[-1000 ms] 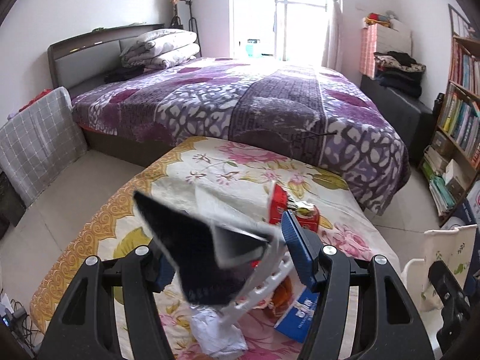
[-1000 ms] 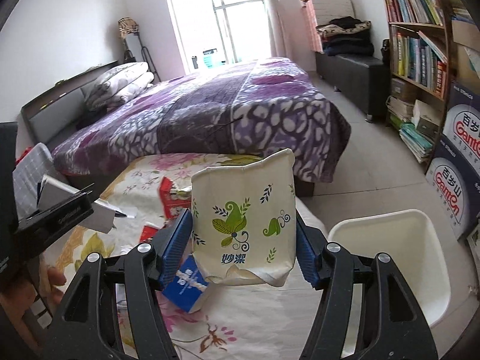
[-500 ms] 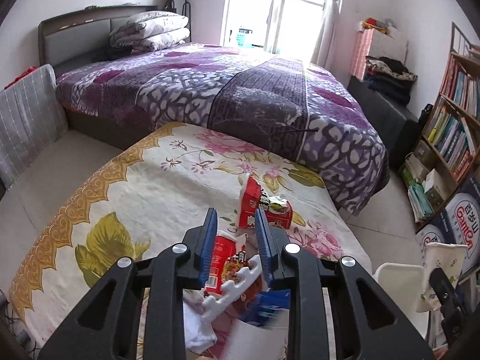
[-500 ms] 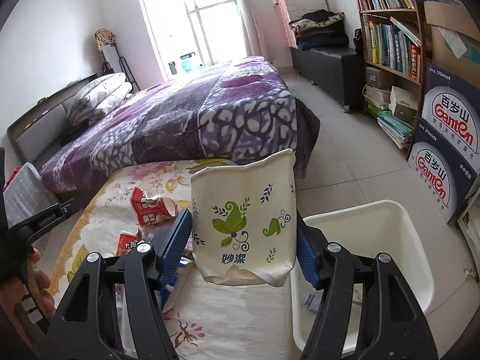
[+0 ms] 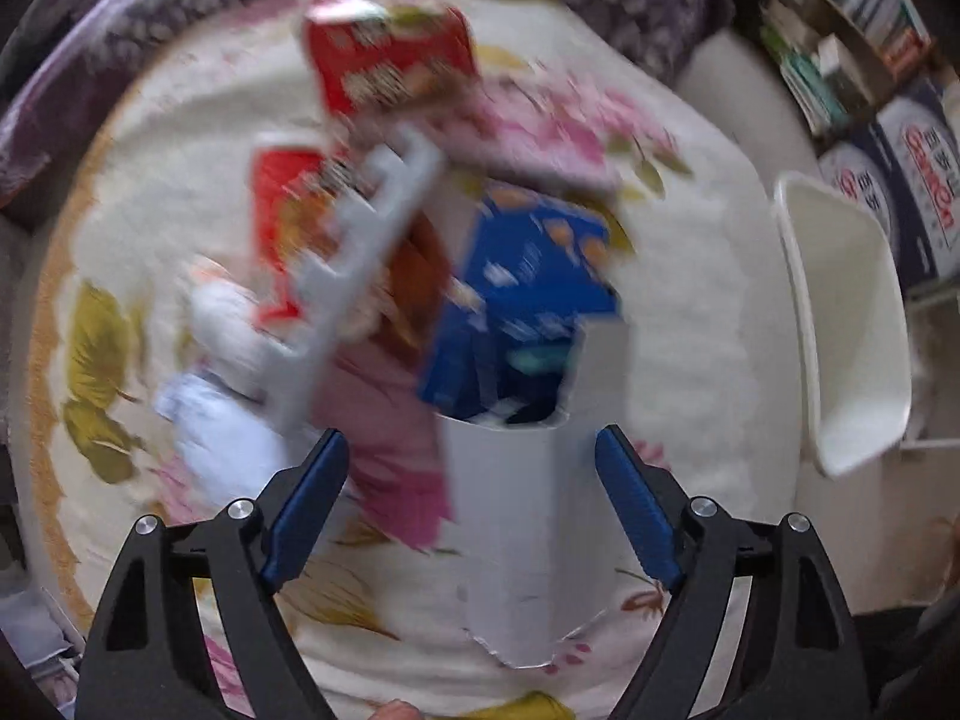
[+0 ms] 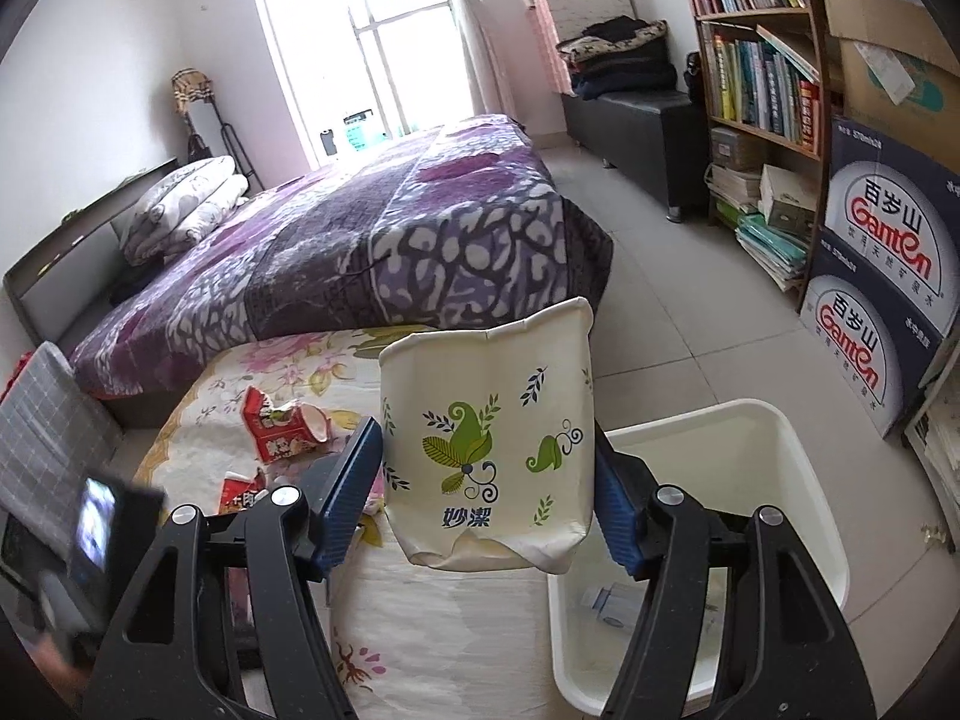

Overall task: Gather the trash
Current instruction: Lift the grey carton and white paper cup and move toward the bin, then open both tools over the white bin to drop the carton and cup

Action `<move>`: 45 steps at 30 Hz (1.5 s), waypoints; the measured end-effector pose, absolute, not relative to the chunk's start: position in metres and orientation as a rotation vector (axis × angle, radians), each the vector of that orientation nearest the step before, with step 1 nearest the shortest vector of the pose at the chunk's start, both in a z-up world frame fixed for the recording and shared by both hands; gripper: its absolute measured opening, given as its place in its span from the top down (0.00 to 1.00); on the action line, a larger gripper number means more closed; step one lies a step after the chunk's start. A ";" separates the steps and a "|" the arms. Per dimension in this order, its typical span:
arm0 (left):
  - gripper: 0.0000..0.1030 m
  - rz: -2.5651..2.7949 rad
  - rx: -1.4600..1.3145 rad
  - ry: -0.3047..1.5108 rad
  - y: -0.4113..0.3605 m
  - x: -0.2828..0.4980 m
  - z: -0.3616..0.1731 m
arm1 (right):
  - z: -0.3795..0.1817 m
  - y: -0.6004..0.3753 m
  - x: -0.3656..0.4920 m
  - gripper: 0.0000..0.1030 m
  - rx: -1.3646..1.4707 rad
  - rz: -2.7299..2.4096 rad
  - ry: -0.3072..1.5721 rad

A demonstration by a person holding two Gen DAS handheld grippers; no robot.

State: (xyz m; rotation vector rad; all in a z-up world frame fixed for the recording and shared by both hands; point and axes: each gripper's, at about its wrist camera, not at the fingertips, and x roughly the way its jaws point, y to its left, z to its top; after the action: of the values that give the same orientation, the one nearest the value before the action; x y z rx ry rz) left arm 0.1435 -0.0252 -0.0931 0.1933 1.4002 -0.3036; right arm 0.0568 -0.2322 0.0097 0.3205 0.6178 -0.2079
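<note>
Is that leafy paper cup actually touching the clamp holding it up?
Touching. The right wrist view shows the paper cup pinched between the right gripper jaws, blue pads pressed against both of its sides.

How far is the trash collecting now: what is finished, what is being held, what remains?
Done: a few pieces already lie in the white bin. In hand: the right tool grips a paper cup beside the bin. Left: the left tool is open over red wrappers, a blue box and a white sheet.
</note>
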 end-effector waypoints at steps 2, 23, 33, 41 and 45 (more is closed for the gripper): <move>0.18 -0.319 0.200 1.415 -0.032 0.139 -0.098 | 0.009 -0.235 0.056 0.39 0.332 -0.212 0.623; 0.65 -0.108 0.047 1.140 0.023 0.139 -0.060 | 0.005 -0.222 0.061 0.38 0.292 -0.199 0.642; 0.66 -0.091 0.061 0.826 0.008 0.136 -0.012 | 0.006 -0.217 0.059 0.38 0.252 -0.213 0.629; 0.66 -0.074 0.093 0.647 -0.019 0.117 0.021 | 0.014 -0.223 0.052 0.38 0.216 -0.255 0.592; 0.66 -0.099 0.087 0.636 -0.036 0.113 0.027 | 0.015 -0.231 0.049 0.38 0.208 -0.292 0.589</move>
State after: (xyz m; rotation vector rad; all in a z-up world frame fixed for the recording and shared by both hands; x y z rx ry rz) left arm 0.1127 -0.0363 0.0269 0.0866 0.6355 -0.0992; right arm 0.0487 -0.2311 0.0151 0.2079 0.5890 -0.2919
